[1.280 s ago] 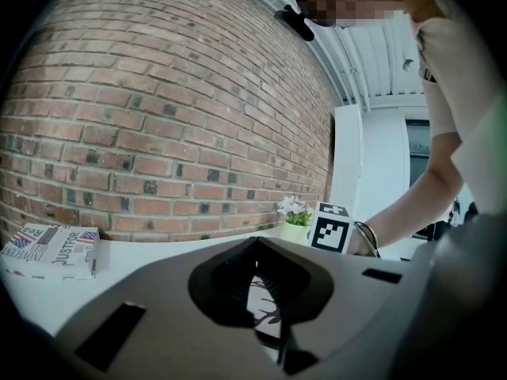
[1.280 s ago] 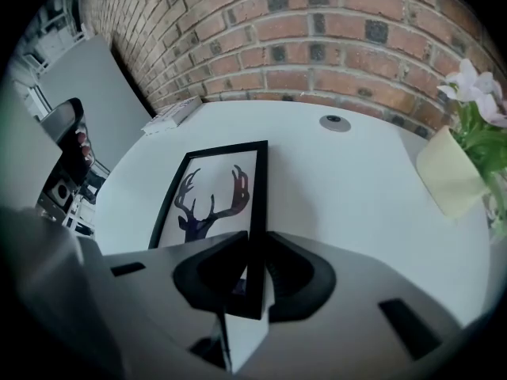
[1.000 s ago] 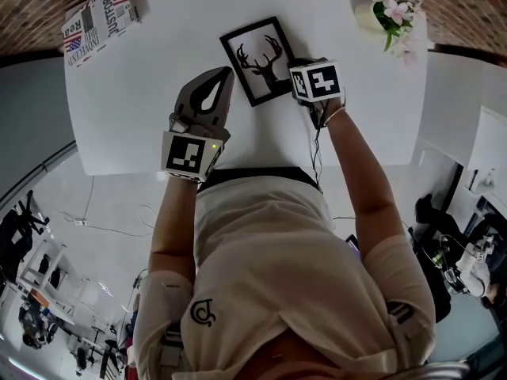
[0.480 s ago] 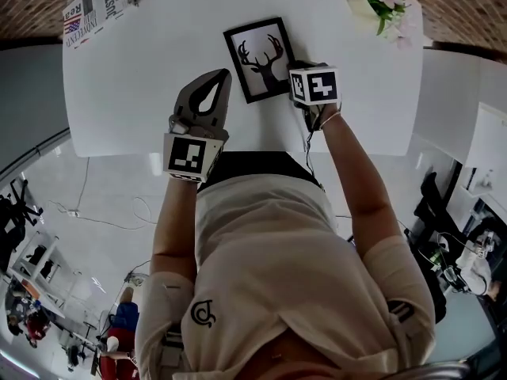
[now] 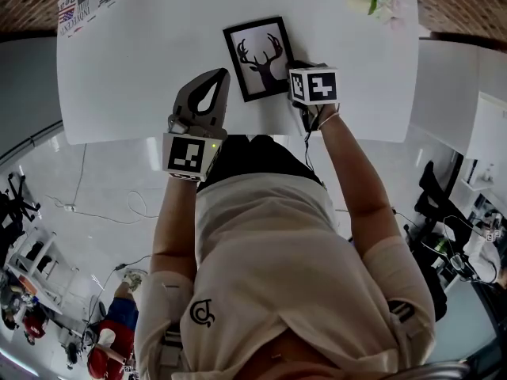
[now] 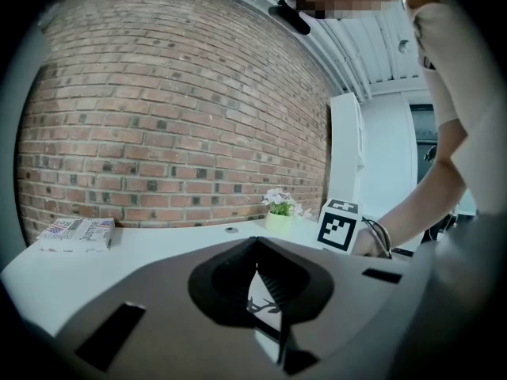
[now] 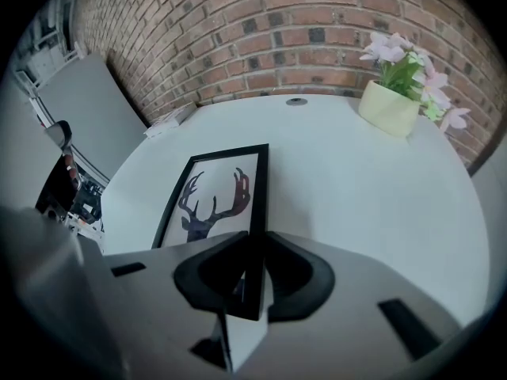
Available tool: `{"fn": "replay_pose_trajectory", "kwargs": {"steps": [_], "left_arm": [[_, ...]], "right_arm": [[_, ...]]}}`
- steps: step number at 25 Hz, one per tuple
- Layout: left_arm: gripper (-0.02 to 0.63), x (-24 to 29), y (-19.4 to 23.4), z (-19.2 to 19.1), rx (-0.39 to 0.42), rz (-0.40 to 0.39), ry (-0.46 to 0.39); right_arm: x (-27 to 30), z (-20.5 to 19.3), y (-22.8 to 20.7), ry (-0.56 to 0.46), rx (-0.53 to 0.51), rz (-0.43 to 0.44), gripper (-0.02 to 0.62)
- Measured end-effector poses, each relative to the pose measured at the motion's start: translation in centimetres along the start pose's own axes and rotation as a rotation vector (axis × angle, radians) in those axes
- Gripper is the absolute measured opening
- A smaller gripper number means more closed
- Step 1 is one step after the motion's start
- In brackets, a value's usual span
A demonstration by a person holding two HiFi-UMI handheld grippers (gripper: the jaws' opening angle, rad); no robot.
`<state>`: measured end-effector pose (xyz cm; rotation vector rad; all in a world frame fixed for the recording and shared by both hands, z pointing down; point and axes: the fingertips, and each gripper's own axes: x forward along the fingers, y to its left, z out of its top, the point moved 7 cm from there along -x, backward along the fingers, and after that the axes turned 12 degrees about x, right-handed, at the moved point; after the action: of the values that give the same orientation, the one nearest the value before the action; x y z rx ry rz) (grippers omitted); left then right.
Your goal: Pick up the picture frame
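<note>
The right claw (image 7: pixel 252 279) is partly closed, its jaws pinching the right long edge of the frame (image 7: pixel 214 196) by the near corner. From there the frame runs ahead and to the claw's left, with its long axis pointing away and the antlers at the far end (deer upright, as the claw sees it). It lies flat over the table (image 7: pixel 380 188); contact unclear. The left claw (image 5: pixel 224 76), shut and empty, sits just left of the frame.
</note>
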<state>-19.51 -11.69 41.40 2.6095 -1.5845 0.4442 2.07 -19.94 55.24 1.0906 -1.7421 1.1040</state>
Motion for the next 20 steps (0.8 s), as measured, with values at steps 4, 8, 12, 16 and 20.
{"fn": "replay_pose_trajectory", "kwargs": {"steps": [4, 8, 12, 16, 20], "left_arm": [[0.012, -0.6, -2.1, -0.3, 0.008, 0.006, 0.018], [0.012, -1.2, -3.7, -0.4, 0.008, 0.007, 0.016], [0.012, -1.9, -5.3, -0.5, 0.014, 0.000, 0.009], [0.012, -2.5, -6.9, -1.0, -0.001, 0.012, 0.017], [0.012, -3.2, -9.6, -1.1, -0.010, 0.033, 0.021]], "right_arm": [[-0.9, -1.6, -0.9, -0.005, -0.001, 0.013, 0.075], [-1.5, -3.0, -1.6, -0.005, 0.012, 0.025, 0.075], [-2.3, -4.7, -2.2, -0.006, 0.023, 0.026, 0.075], [-3.2, -6.5, -3.1, -0.014, 0.030, 0.029, 0.077], [-4.7, -8.8, -4.4, -0.024, 0.036, 0.041, 0.077]]}}
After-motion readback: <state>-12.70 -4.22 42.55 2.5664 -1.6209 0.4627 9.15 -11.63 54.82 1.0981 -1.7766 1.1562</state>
